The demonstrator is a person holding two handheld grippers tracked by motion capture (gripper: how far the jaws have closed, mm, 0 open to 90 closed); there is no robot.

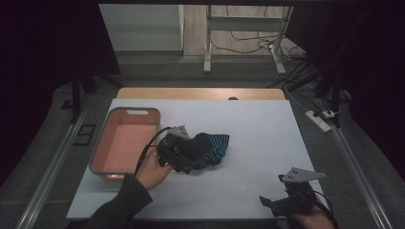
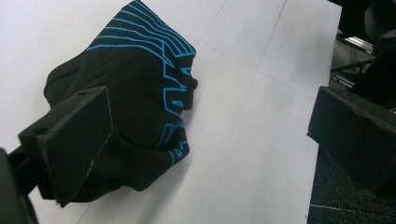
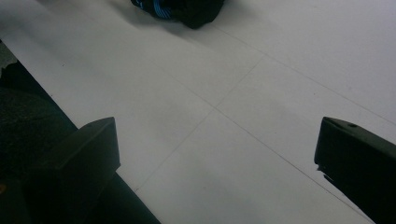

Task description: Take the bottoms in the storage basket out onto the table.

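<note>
Reach step: left gripper [image 1: 184,160], jaws spread, at the black cloth [image 2: 140,93]; next, pinch it; right gripper [image 1: 282,202] idle, jaws spread.

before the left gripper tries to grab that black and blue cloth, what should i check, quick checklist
1. Left gripper jaws open: ok, they stand wide apart in the left gripper view.
2. Black and blue cloth between the jaws: not ok, it lies against one jaw, bunched off to that side, with bare table in the gap.
3. Cloth already gripped: not ok, nothing is clamped.
4. Pink bin free to take it: ok, it sits open beside the left hand and looks empty.
5. Right gripper out of the way: ok, open near the table's front edge, far from the cloth.
6. Cloth snagged underneath: cannot tell.
</note>
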